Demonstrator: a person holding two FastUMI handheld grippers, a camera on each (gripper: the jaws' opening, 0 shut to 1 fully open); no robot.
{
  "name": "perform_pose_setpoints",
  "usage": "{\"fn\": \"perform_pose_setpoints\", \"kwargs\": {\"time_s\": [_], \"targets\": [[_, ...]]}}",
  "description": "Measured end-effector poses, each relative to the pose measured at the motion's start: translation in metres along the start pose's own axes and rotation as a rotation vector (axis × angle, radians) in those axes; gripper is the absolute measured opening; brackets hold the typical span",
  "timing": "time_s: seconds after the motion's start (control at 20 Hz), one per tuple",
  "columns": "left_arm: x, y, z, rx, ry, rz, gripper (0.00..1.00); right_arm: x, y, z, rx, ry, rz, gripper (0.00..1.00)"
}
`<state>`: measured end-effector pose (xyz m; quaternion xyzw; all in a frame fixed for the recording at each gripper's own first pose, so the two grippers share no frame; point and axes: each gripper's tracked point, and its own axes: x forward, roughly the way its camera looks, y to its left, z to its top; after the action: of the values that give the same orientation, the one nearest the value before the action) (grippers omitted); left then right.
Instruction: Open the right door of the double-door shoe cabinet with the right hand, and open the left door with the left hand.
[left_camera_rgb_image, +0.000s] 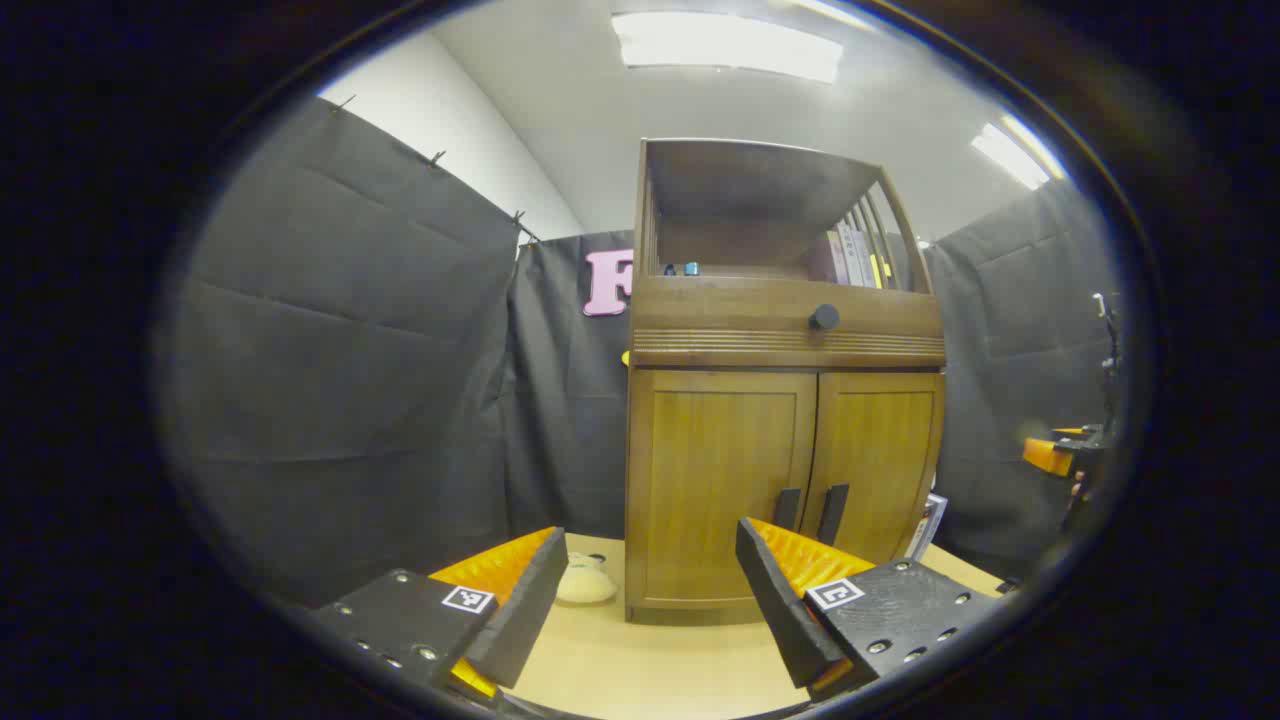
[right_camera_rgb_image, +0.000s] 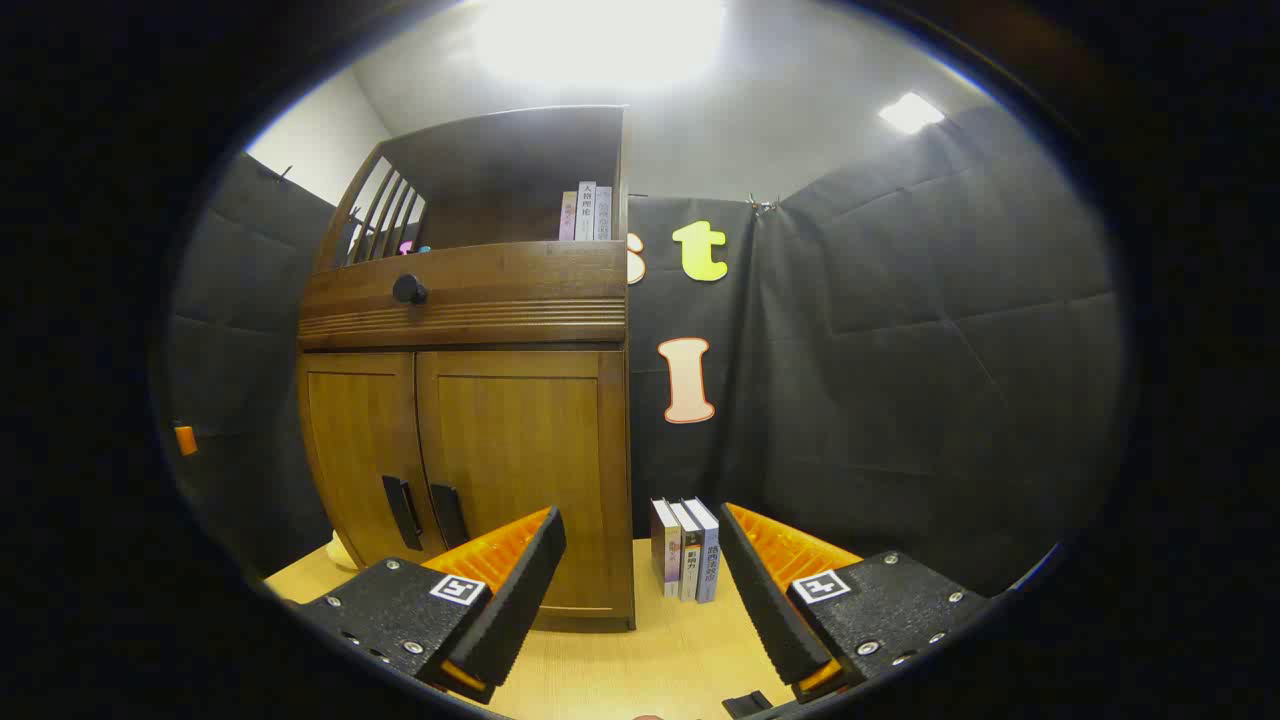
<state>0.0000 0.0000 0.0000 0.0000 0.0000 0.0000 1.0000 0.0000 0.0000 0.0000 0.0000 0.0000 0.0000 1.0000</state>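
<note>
A brown wooden shoe cabinet (left_camera_rgb_image: 780, 400) stands on a light wooden table, both lower doors closed. The left door (left_camera_rgb_image: 715, 480) and right door (left_camera_rgb_image: 880, 460) each carry a black vertical handle near the middle seam: left handle (left_camera_rgb_image: 787, 508), right handle (left_camera_rgb_image: 832, 513). In the right gripper view the same cabinet (right_camera_rgb_image: 470, 400) shows its right door (right_camera_rgb_image: 520, 470) and right handle (right_camera_rgb_image: 447, 515). My left gripper (left_camera_rgb_image: 650, 590) is open, a short way in front of the left door. My right gripper (right_camera_rgb_image: 640, 580) is open, in front of the cabinet's right corner. The other gripper (left_camera_rgb_image: 1060, 455) appears at the far right edge.
A drawer with a round black knob (left_camera_rgb_image: 824, 317) sits above the doors, with an open shelf holding books (left_camera_rgb_image: 850, 255). A pale soft object (left_camera_rgb_image: 585, 580) lies left of the cabinet base. Three books (right_camera_rgb_image: 685, 548) stand on the table right of the cabinet.
</note>
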Motion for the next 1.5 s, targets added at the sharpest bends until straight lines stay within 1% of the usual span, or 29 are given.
{"fn": "perform_pose_setpoints", "kwargs": {"time_s": [0.1, 0.3, 0.35, 0.4, 0.55, 0.6, 0.9, 0.95, 1.0, 1.05, 1.2, 1.3, 1.35, 1.4, 1.5], "targets": [[0.000, -0.004, -0.004, 0.002, 0.004, -0.011, 1.00, 0.001, -0.001, -0.005, 0.010, 0.012, 0.003, 0.96], [0.009, -0.005, -0.020, -0.062, 0.045, -0.017, 1.00, 0.001, 0.008, -0.007, 0.023, 0.009, 0.029, 0.96], [0.007, -0.005, -0.023, -0.065, 0.045, -0.013, 1.00, 0.001, 0.009, -0.011, 0.015, 0.013, 0.032, 0.95], [0.006, -0.003, -0.023, -0.059, 0.045, -0.006, 0.97, 0.001, 0.010, -0.011, 0.007, 0.015, 0.036, 0.96], [0.003, 0.004, -0.026, -0.052, 0.042, 0.004, 0.97, 0.002, 0.014, -0.016, -0.010, 0.023, 0.054, 0.95], [0.002, 0.004, -0.026, -0.061, 0.040, 0.003, 1.00, 0.003, 0.016, -0.017, -0.013, 0.030, 0.060, 0.95], [0.009, 0.005, -0.043, -0.140, 0.056, 0.002, 1.00, 0.006, 0.038, -0.027, -0.025, 0.061, 0.092, 0.95], [0.008, 0.006, -0.044, -0.152, 0.049, 0.001, 0.97, 0.009, 0.043, -0.028, -0.025, 0.064, 0.102, 0.95], [0.007, 0.008, -0.042, -0.155, 0.040, 0.003, 1.00, 0.012, 0.050, -0.029, -0.022, 0.067, 0.117, 0.95], [0.002, 0.010, -0.043, -0.154, 0.035, 0.012, 1.00, 0.016, 0.059, -0.030, -0.020, 0.071, 0.134, 0.96], [-0.007, 0.013, -0.049, -0.138, 0.051, 0.043, 1.00, 0.031, 0.085, -0.029, -0.018, 0.071, 0.184, 0.95], [-0.016, 0.018, -0.061, -0.122, 0.069, 0.064, 0.97, 0.045, 0.109, -0.030, -0.013, 0.067, 0.222, 0.96], [-0.020, 0.019, -0.066, -0.117, 0.078, 0.075, 1.00, 0.052, 0.122, -0.032, -0.013, 0.065, 0.240, 0.95], [-0.024, 0.020, -0.070, -0.121, 0.085, 0.084, 0.97, 0.058, 0.133, -0.034, -0.013, 0.068, 0.256, 0.95], [-0.032, 0.017, -0.079, -0.159, 0.101, 0.097, 0.97, 0.076, 0.154, -0.038, -0.007, 0.077, 0.285, 0.95]]}}
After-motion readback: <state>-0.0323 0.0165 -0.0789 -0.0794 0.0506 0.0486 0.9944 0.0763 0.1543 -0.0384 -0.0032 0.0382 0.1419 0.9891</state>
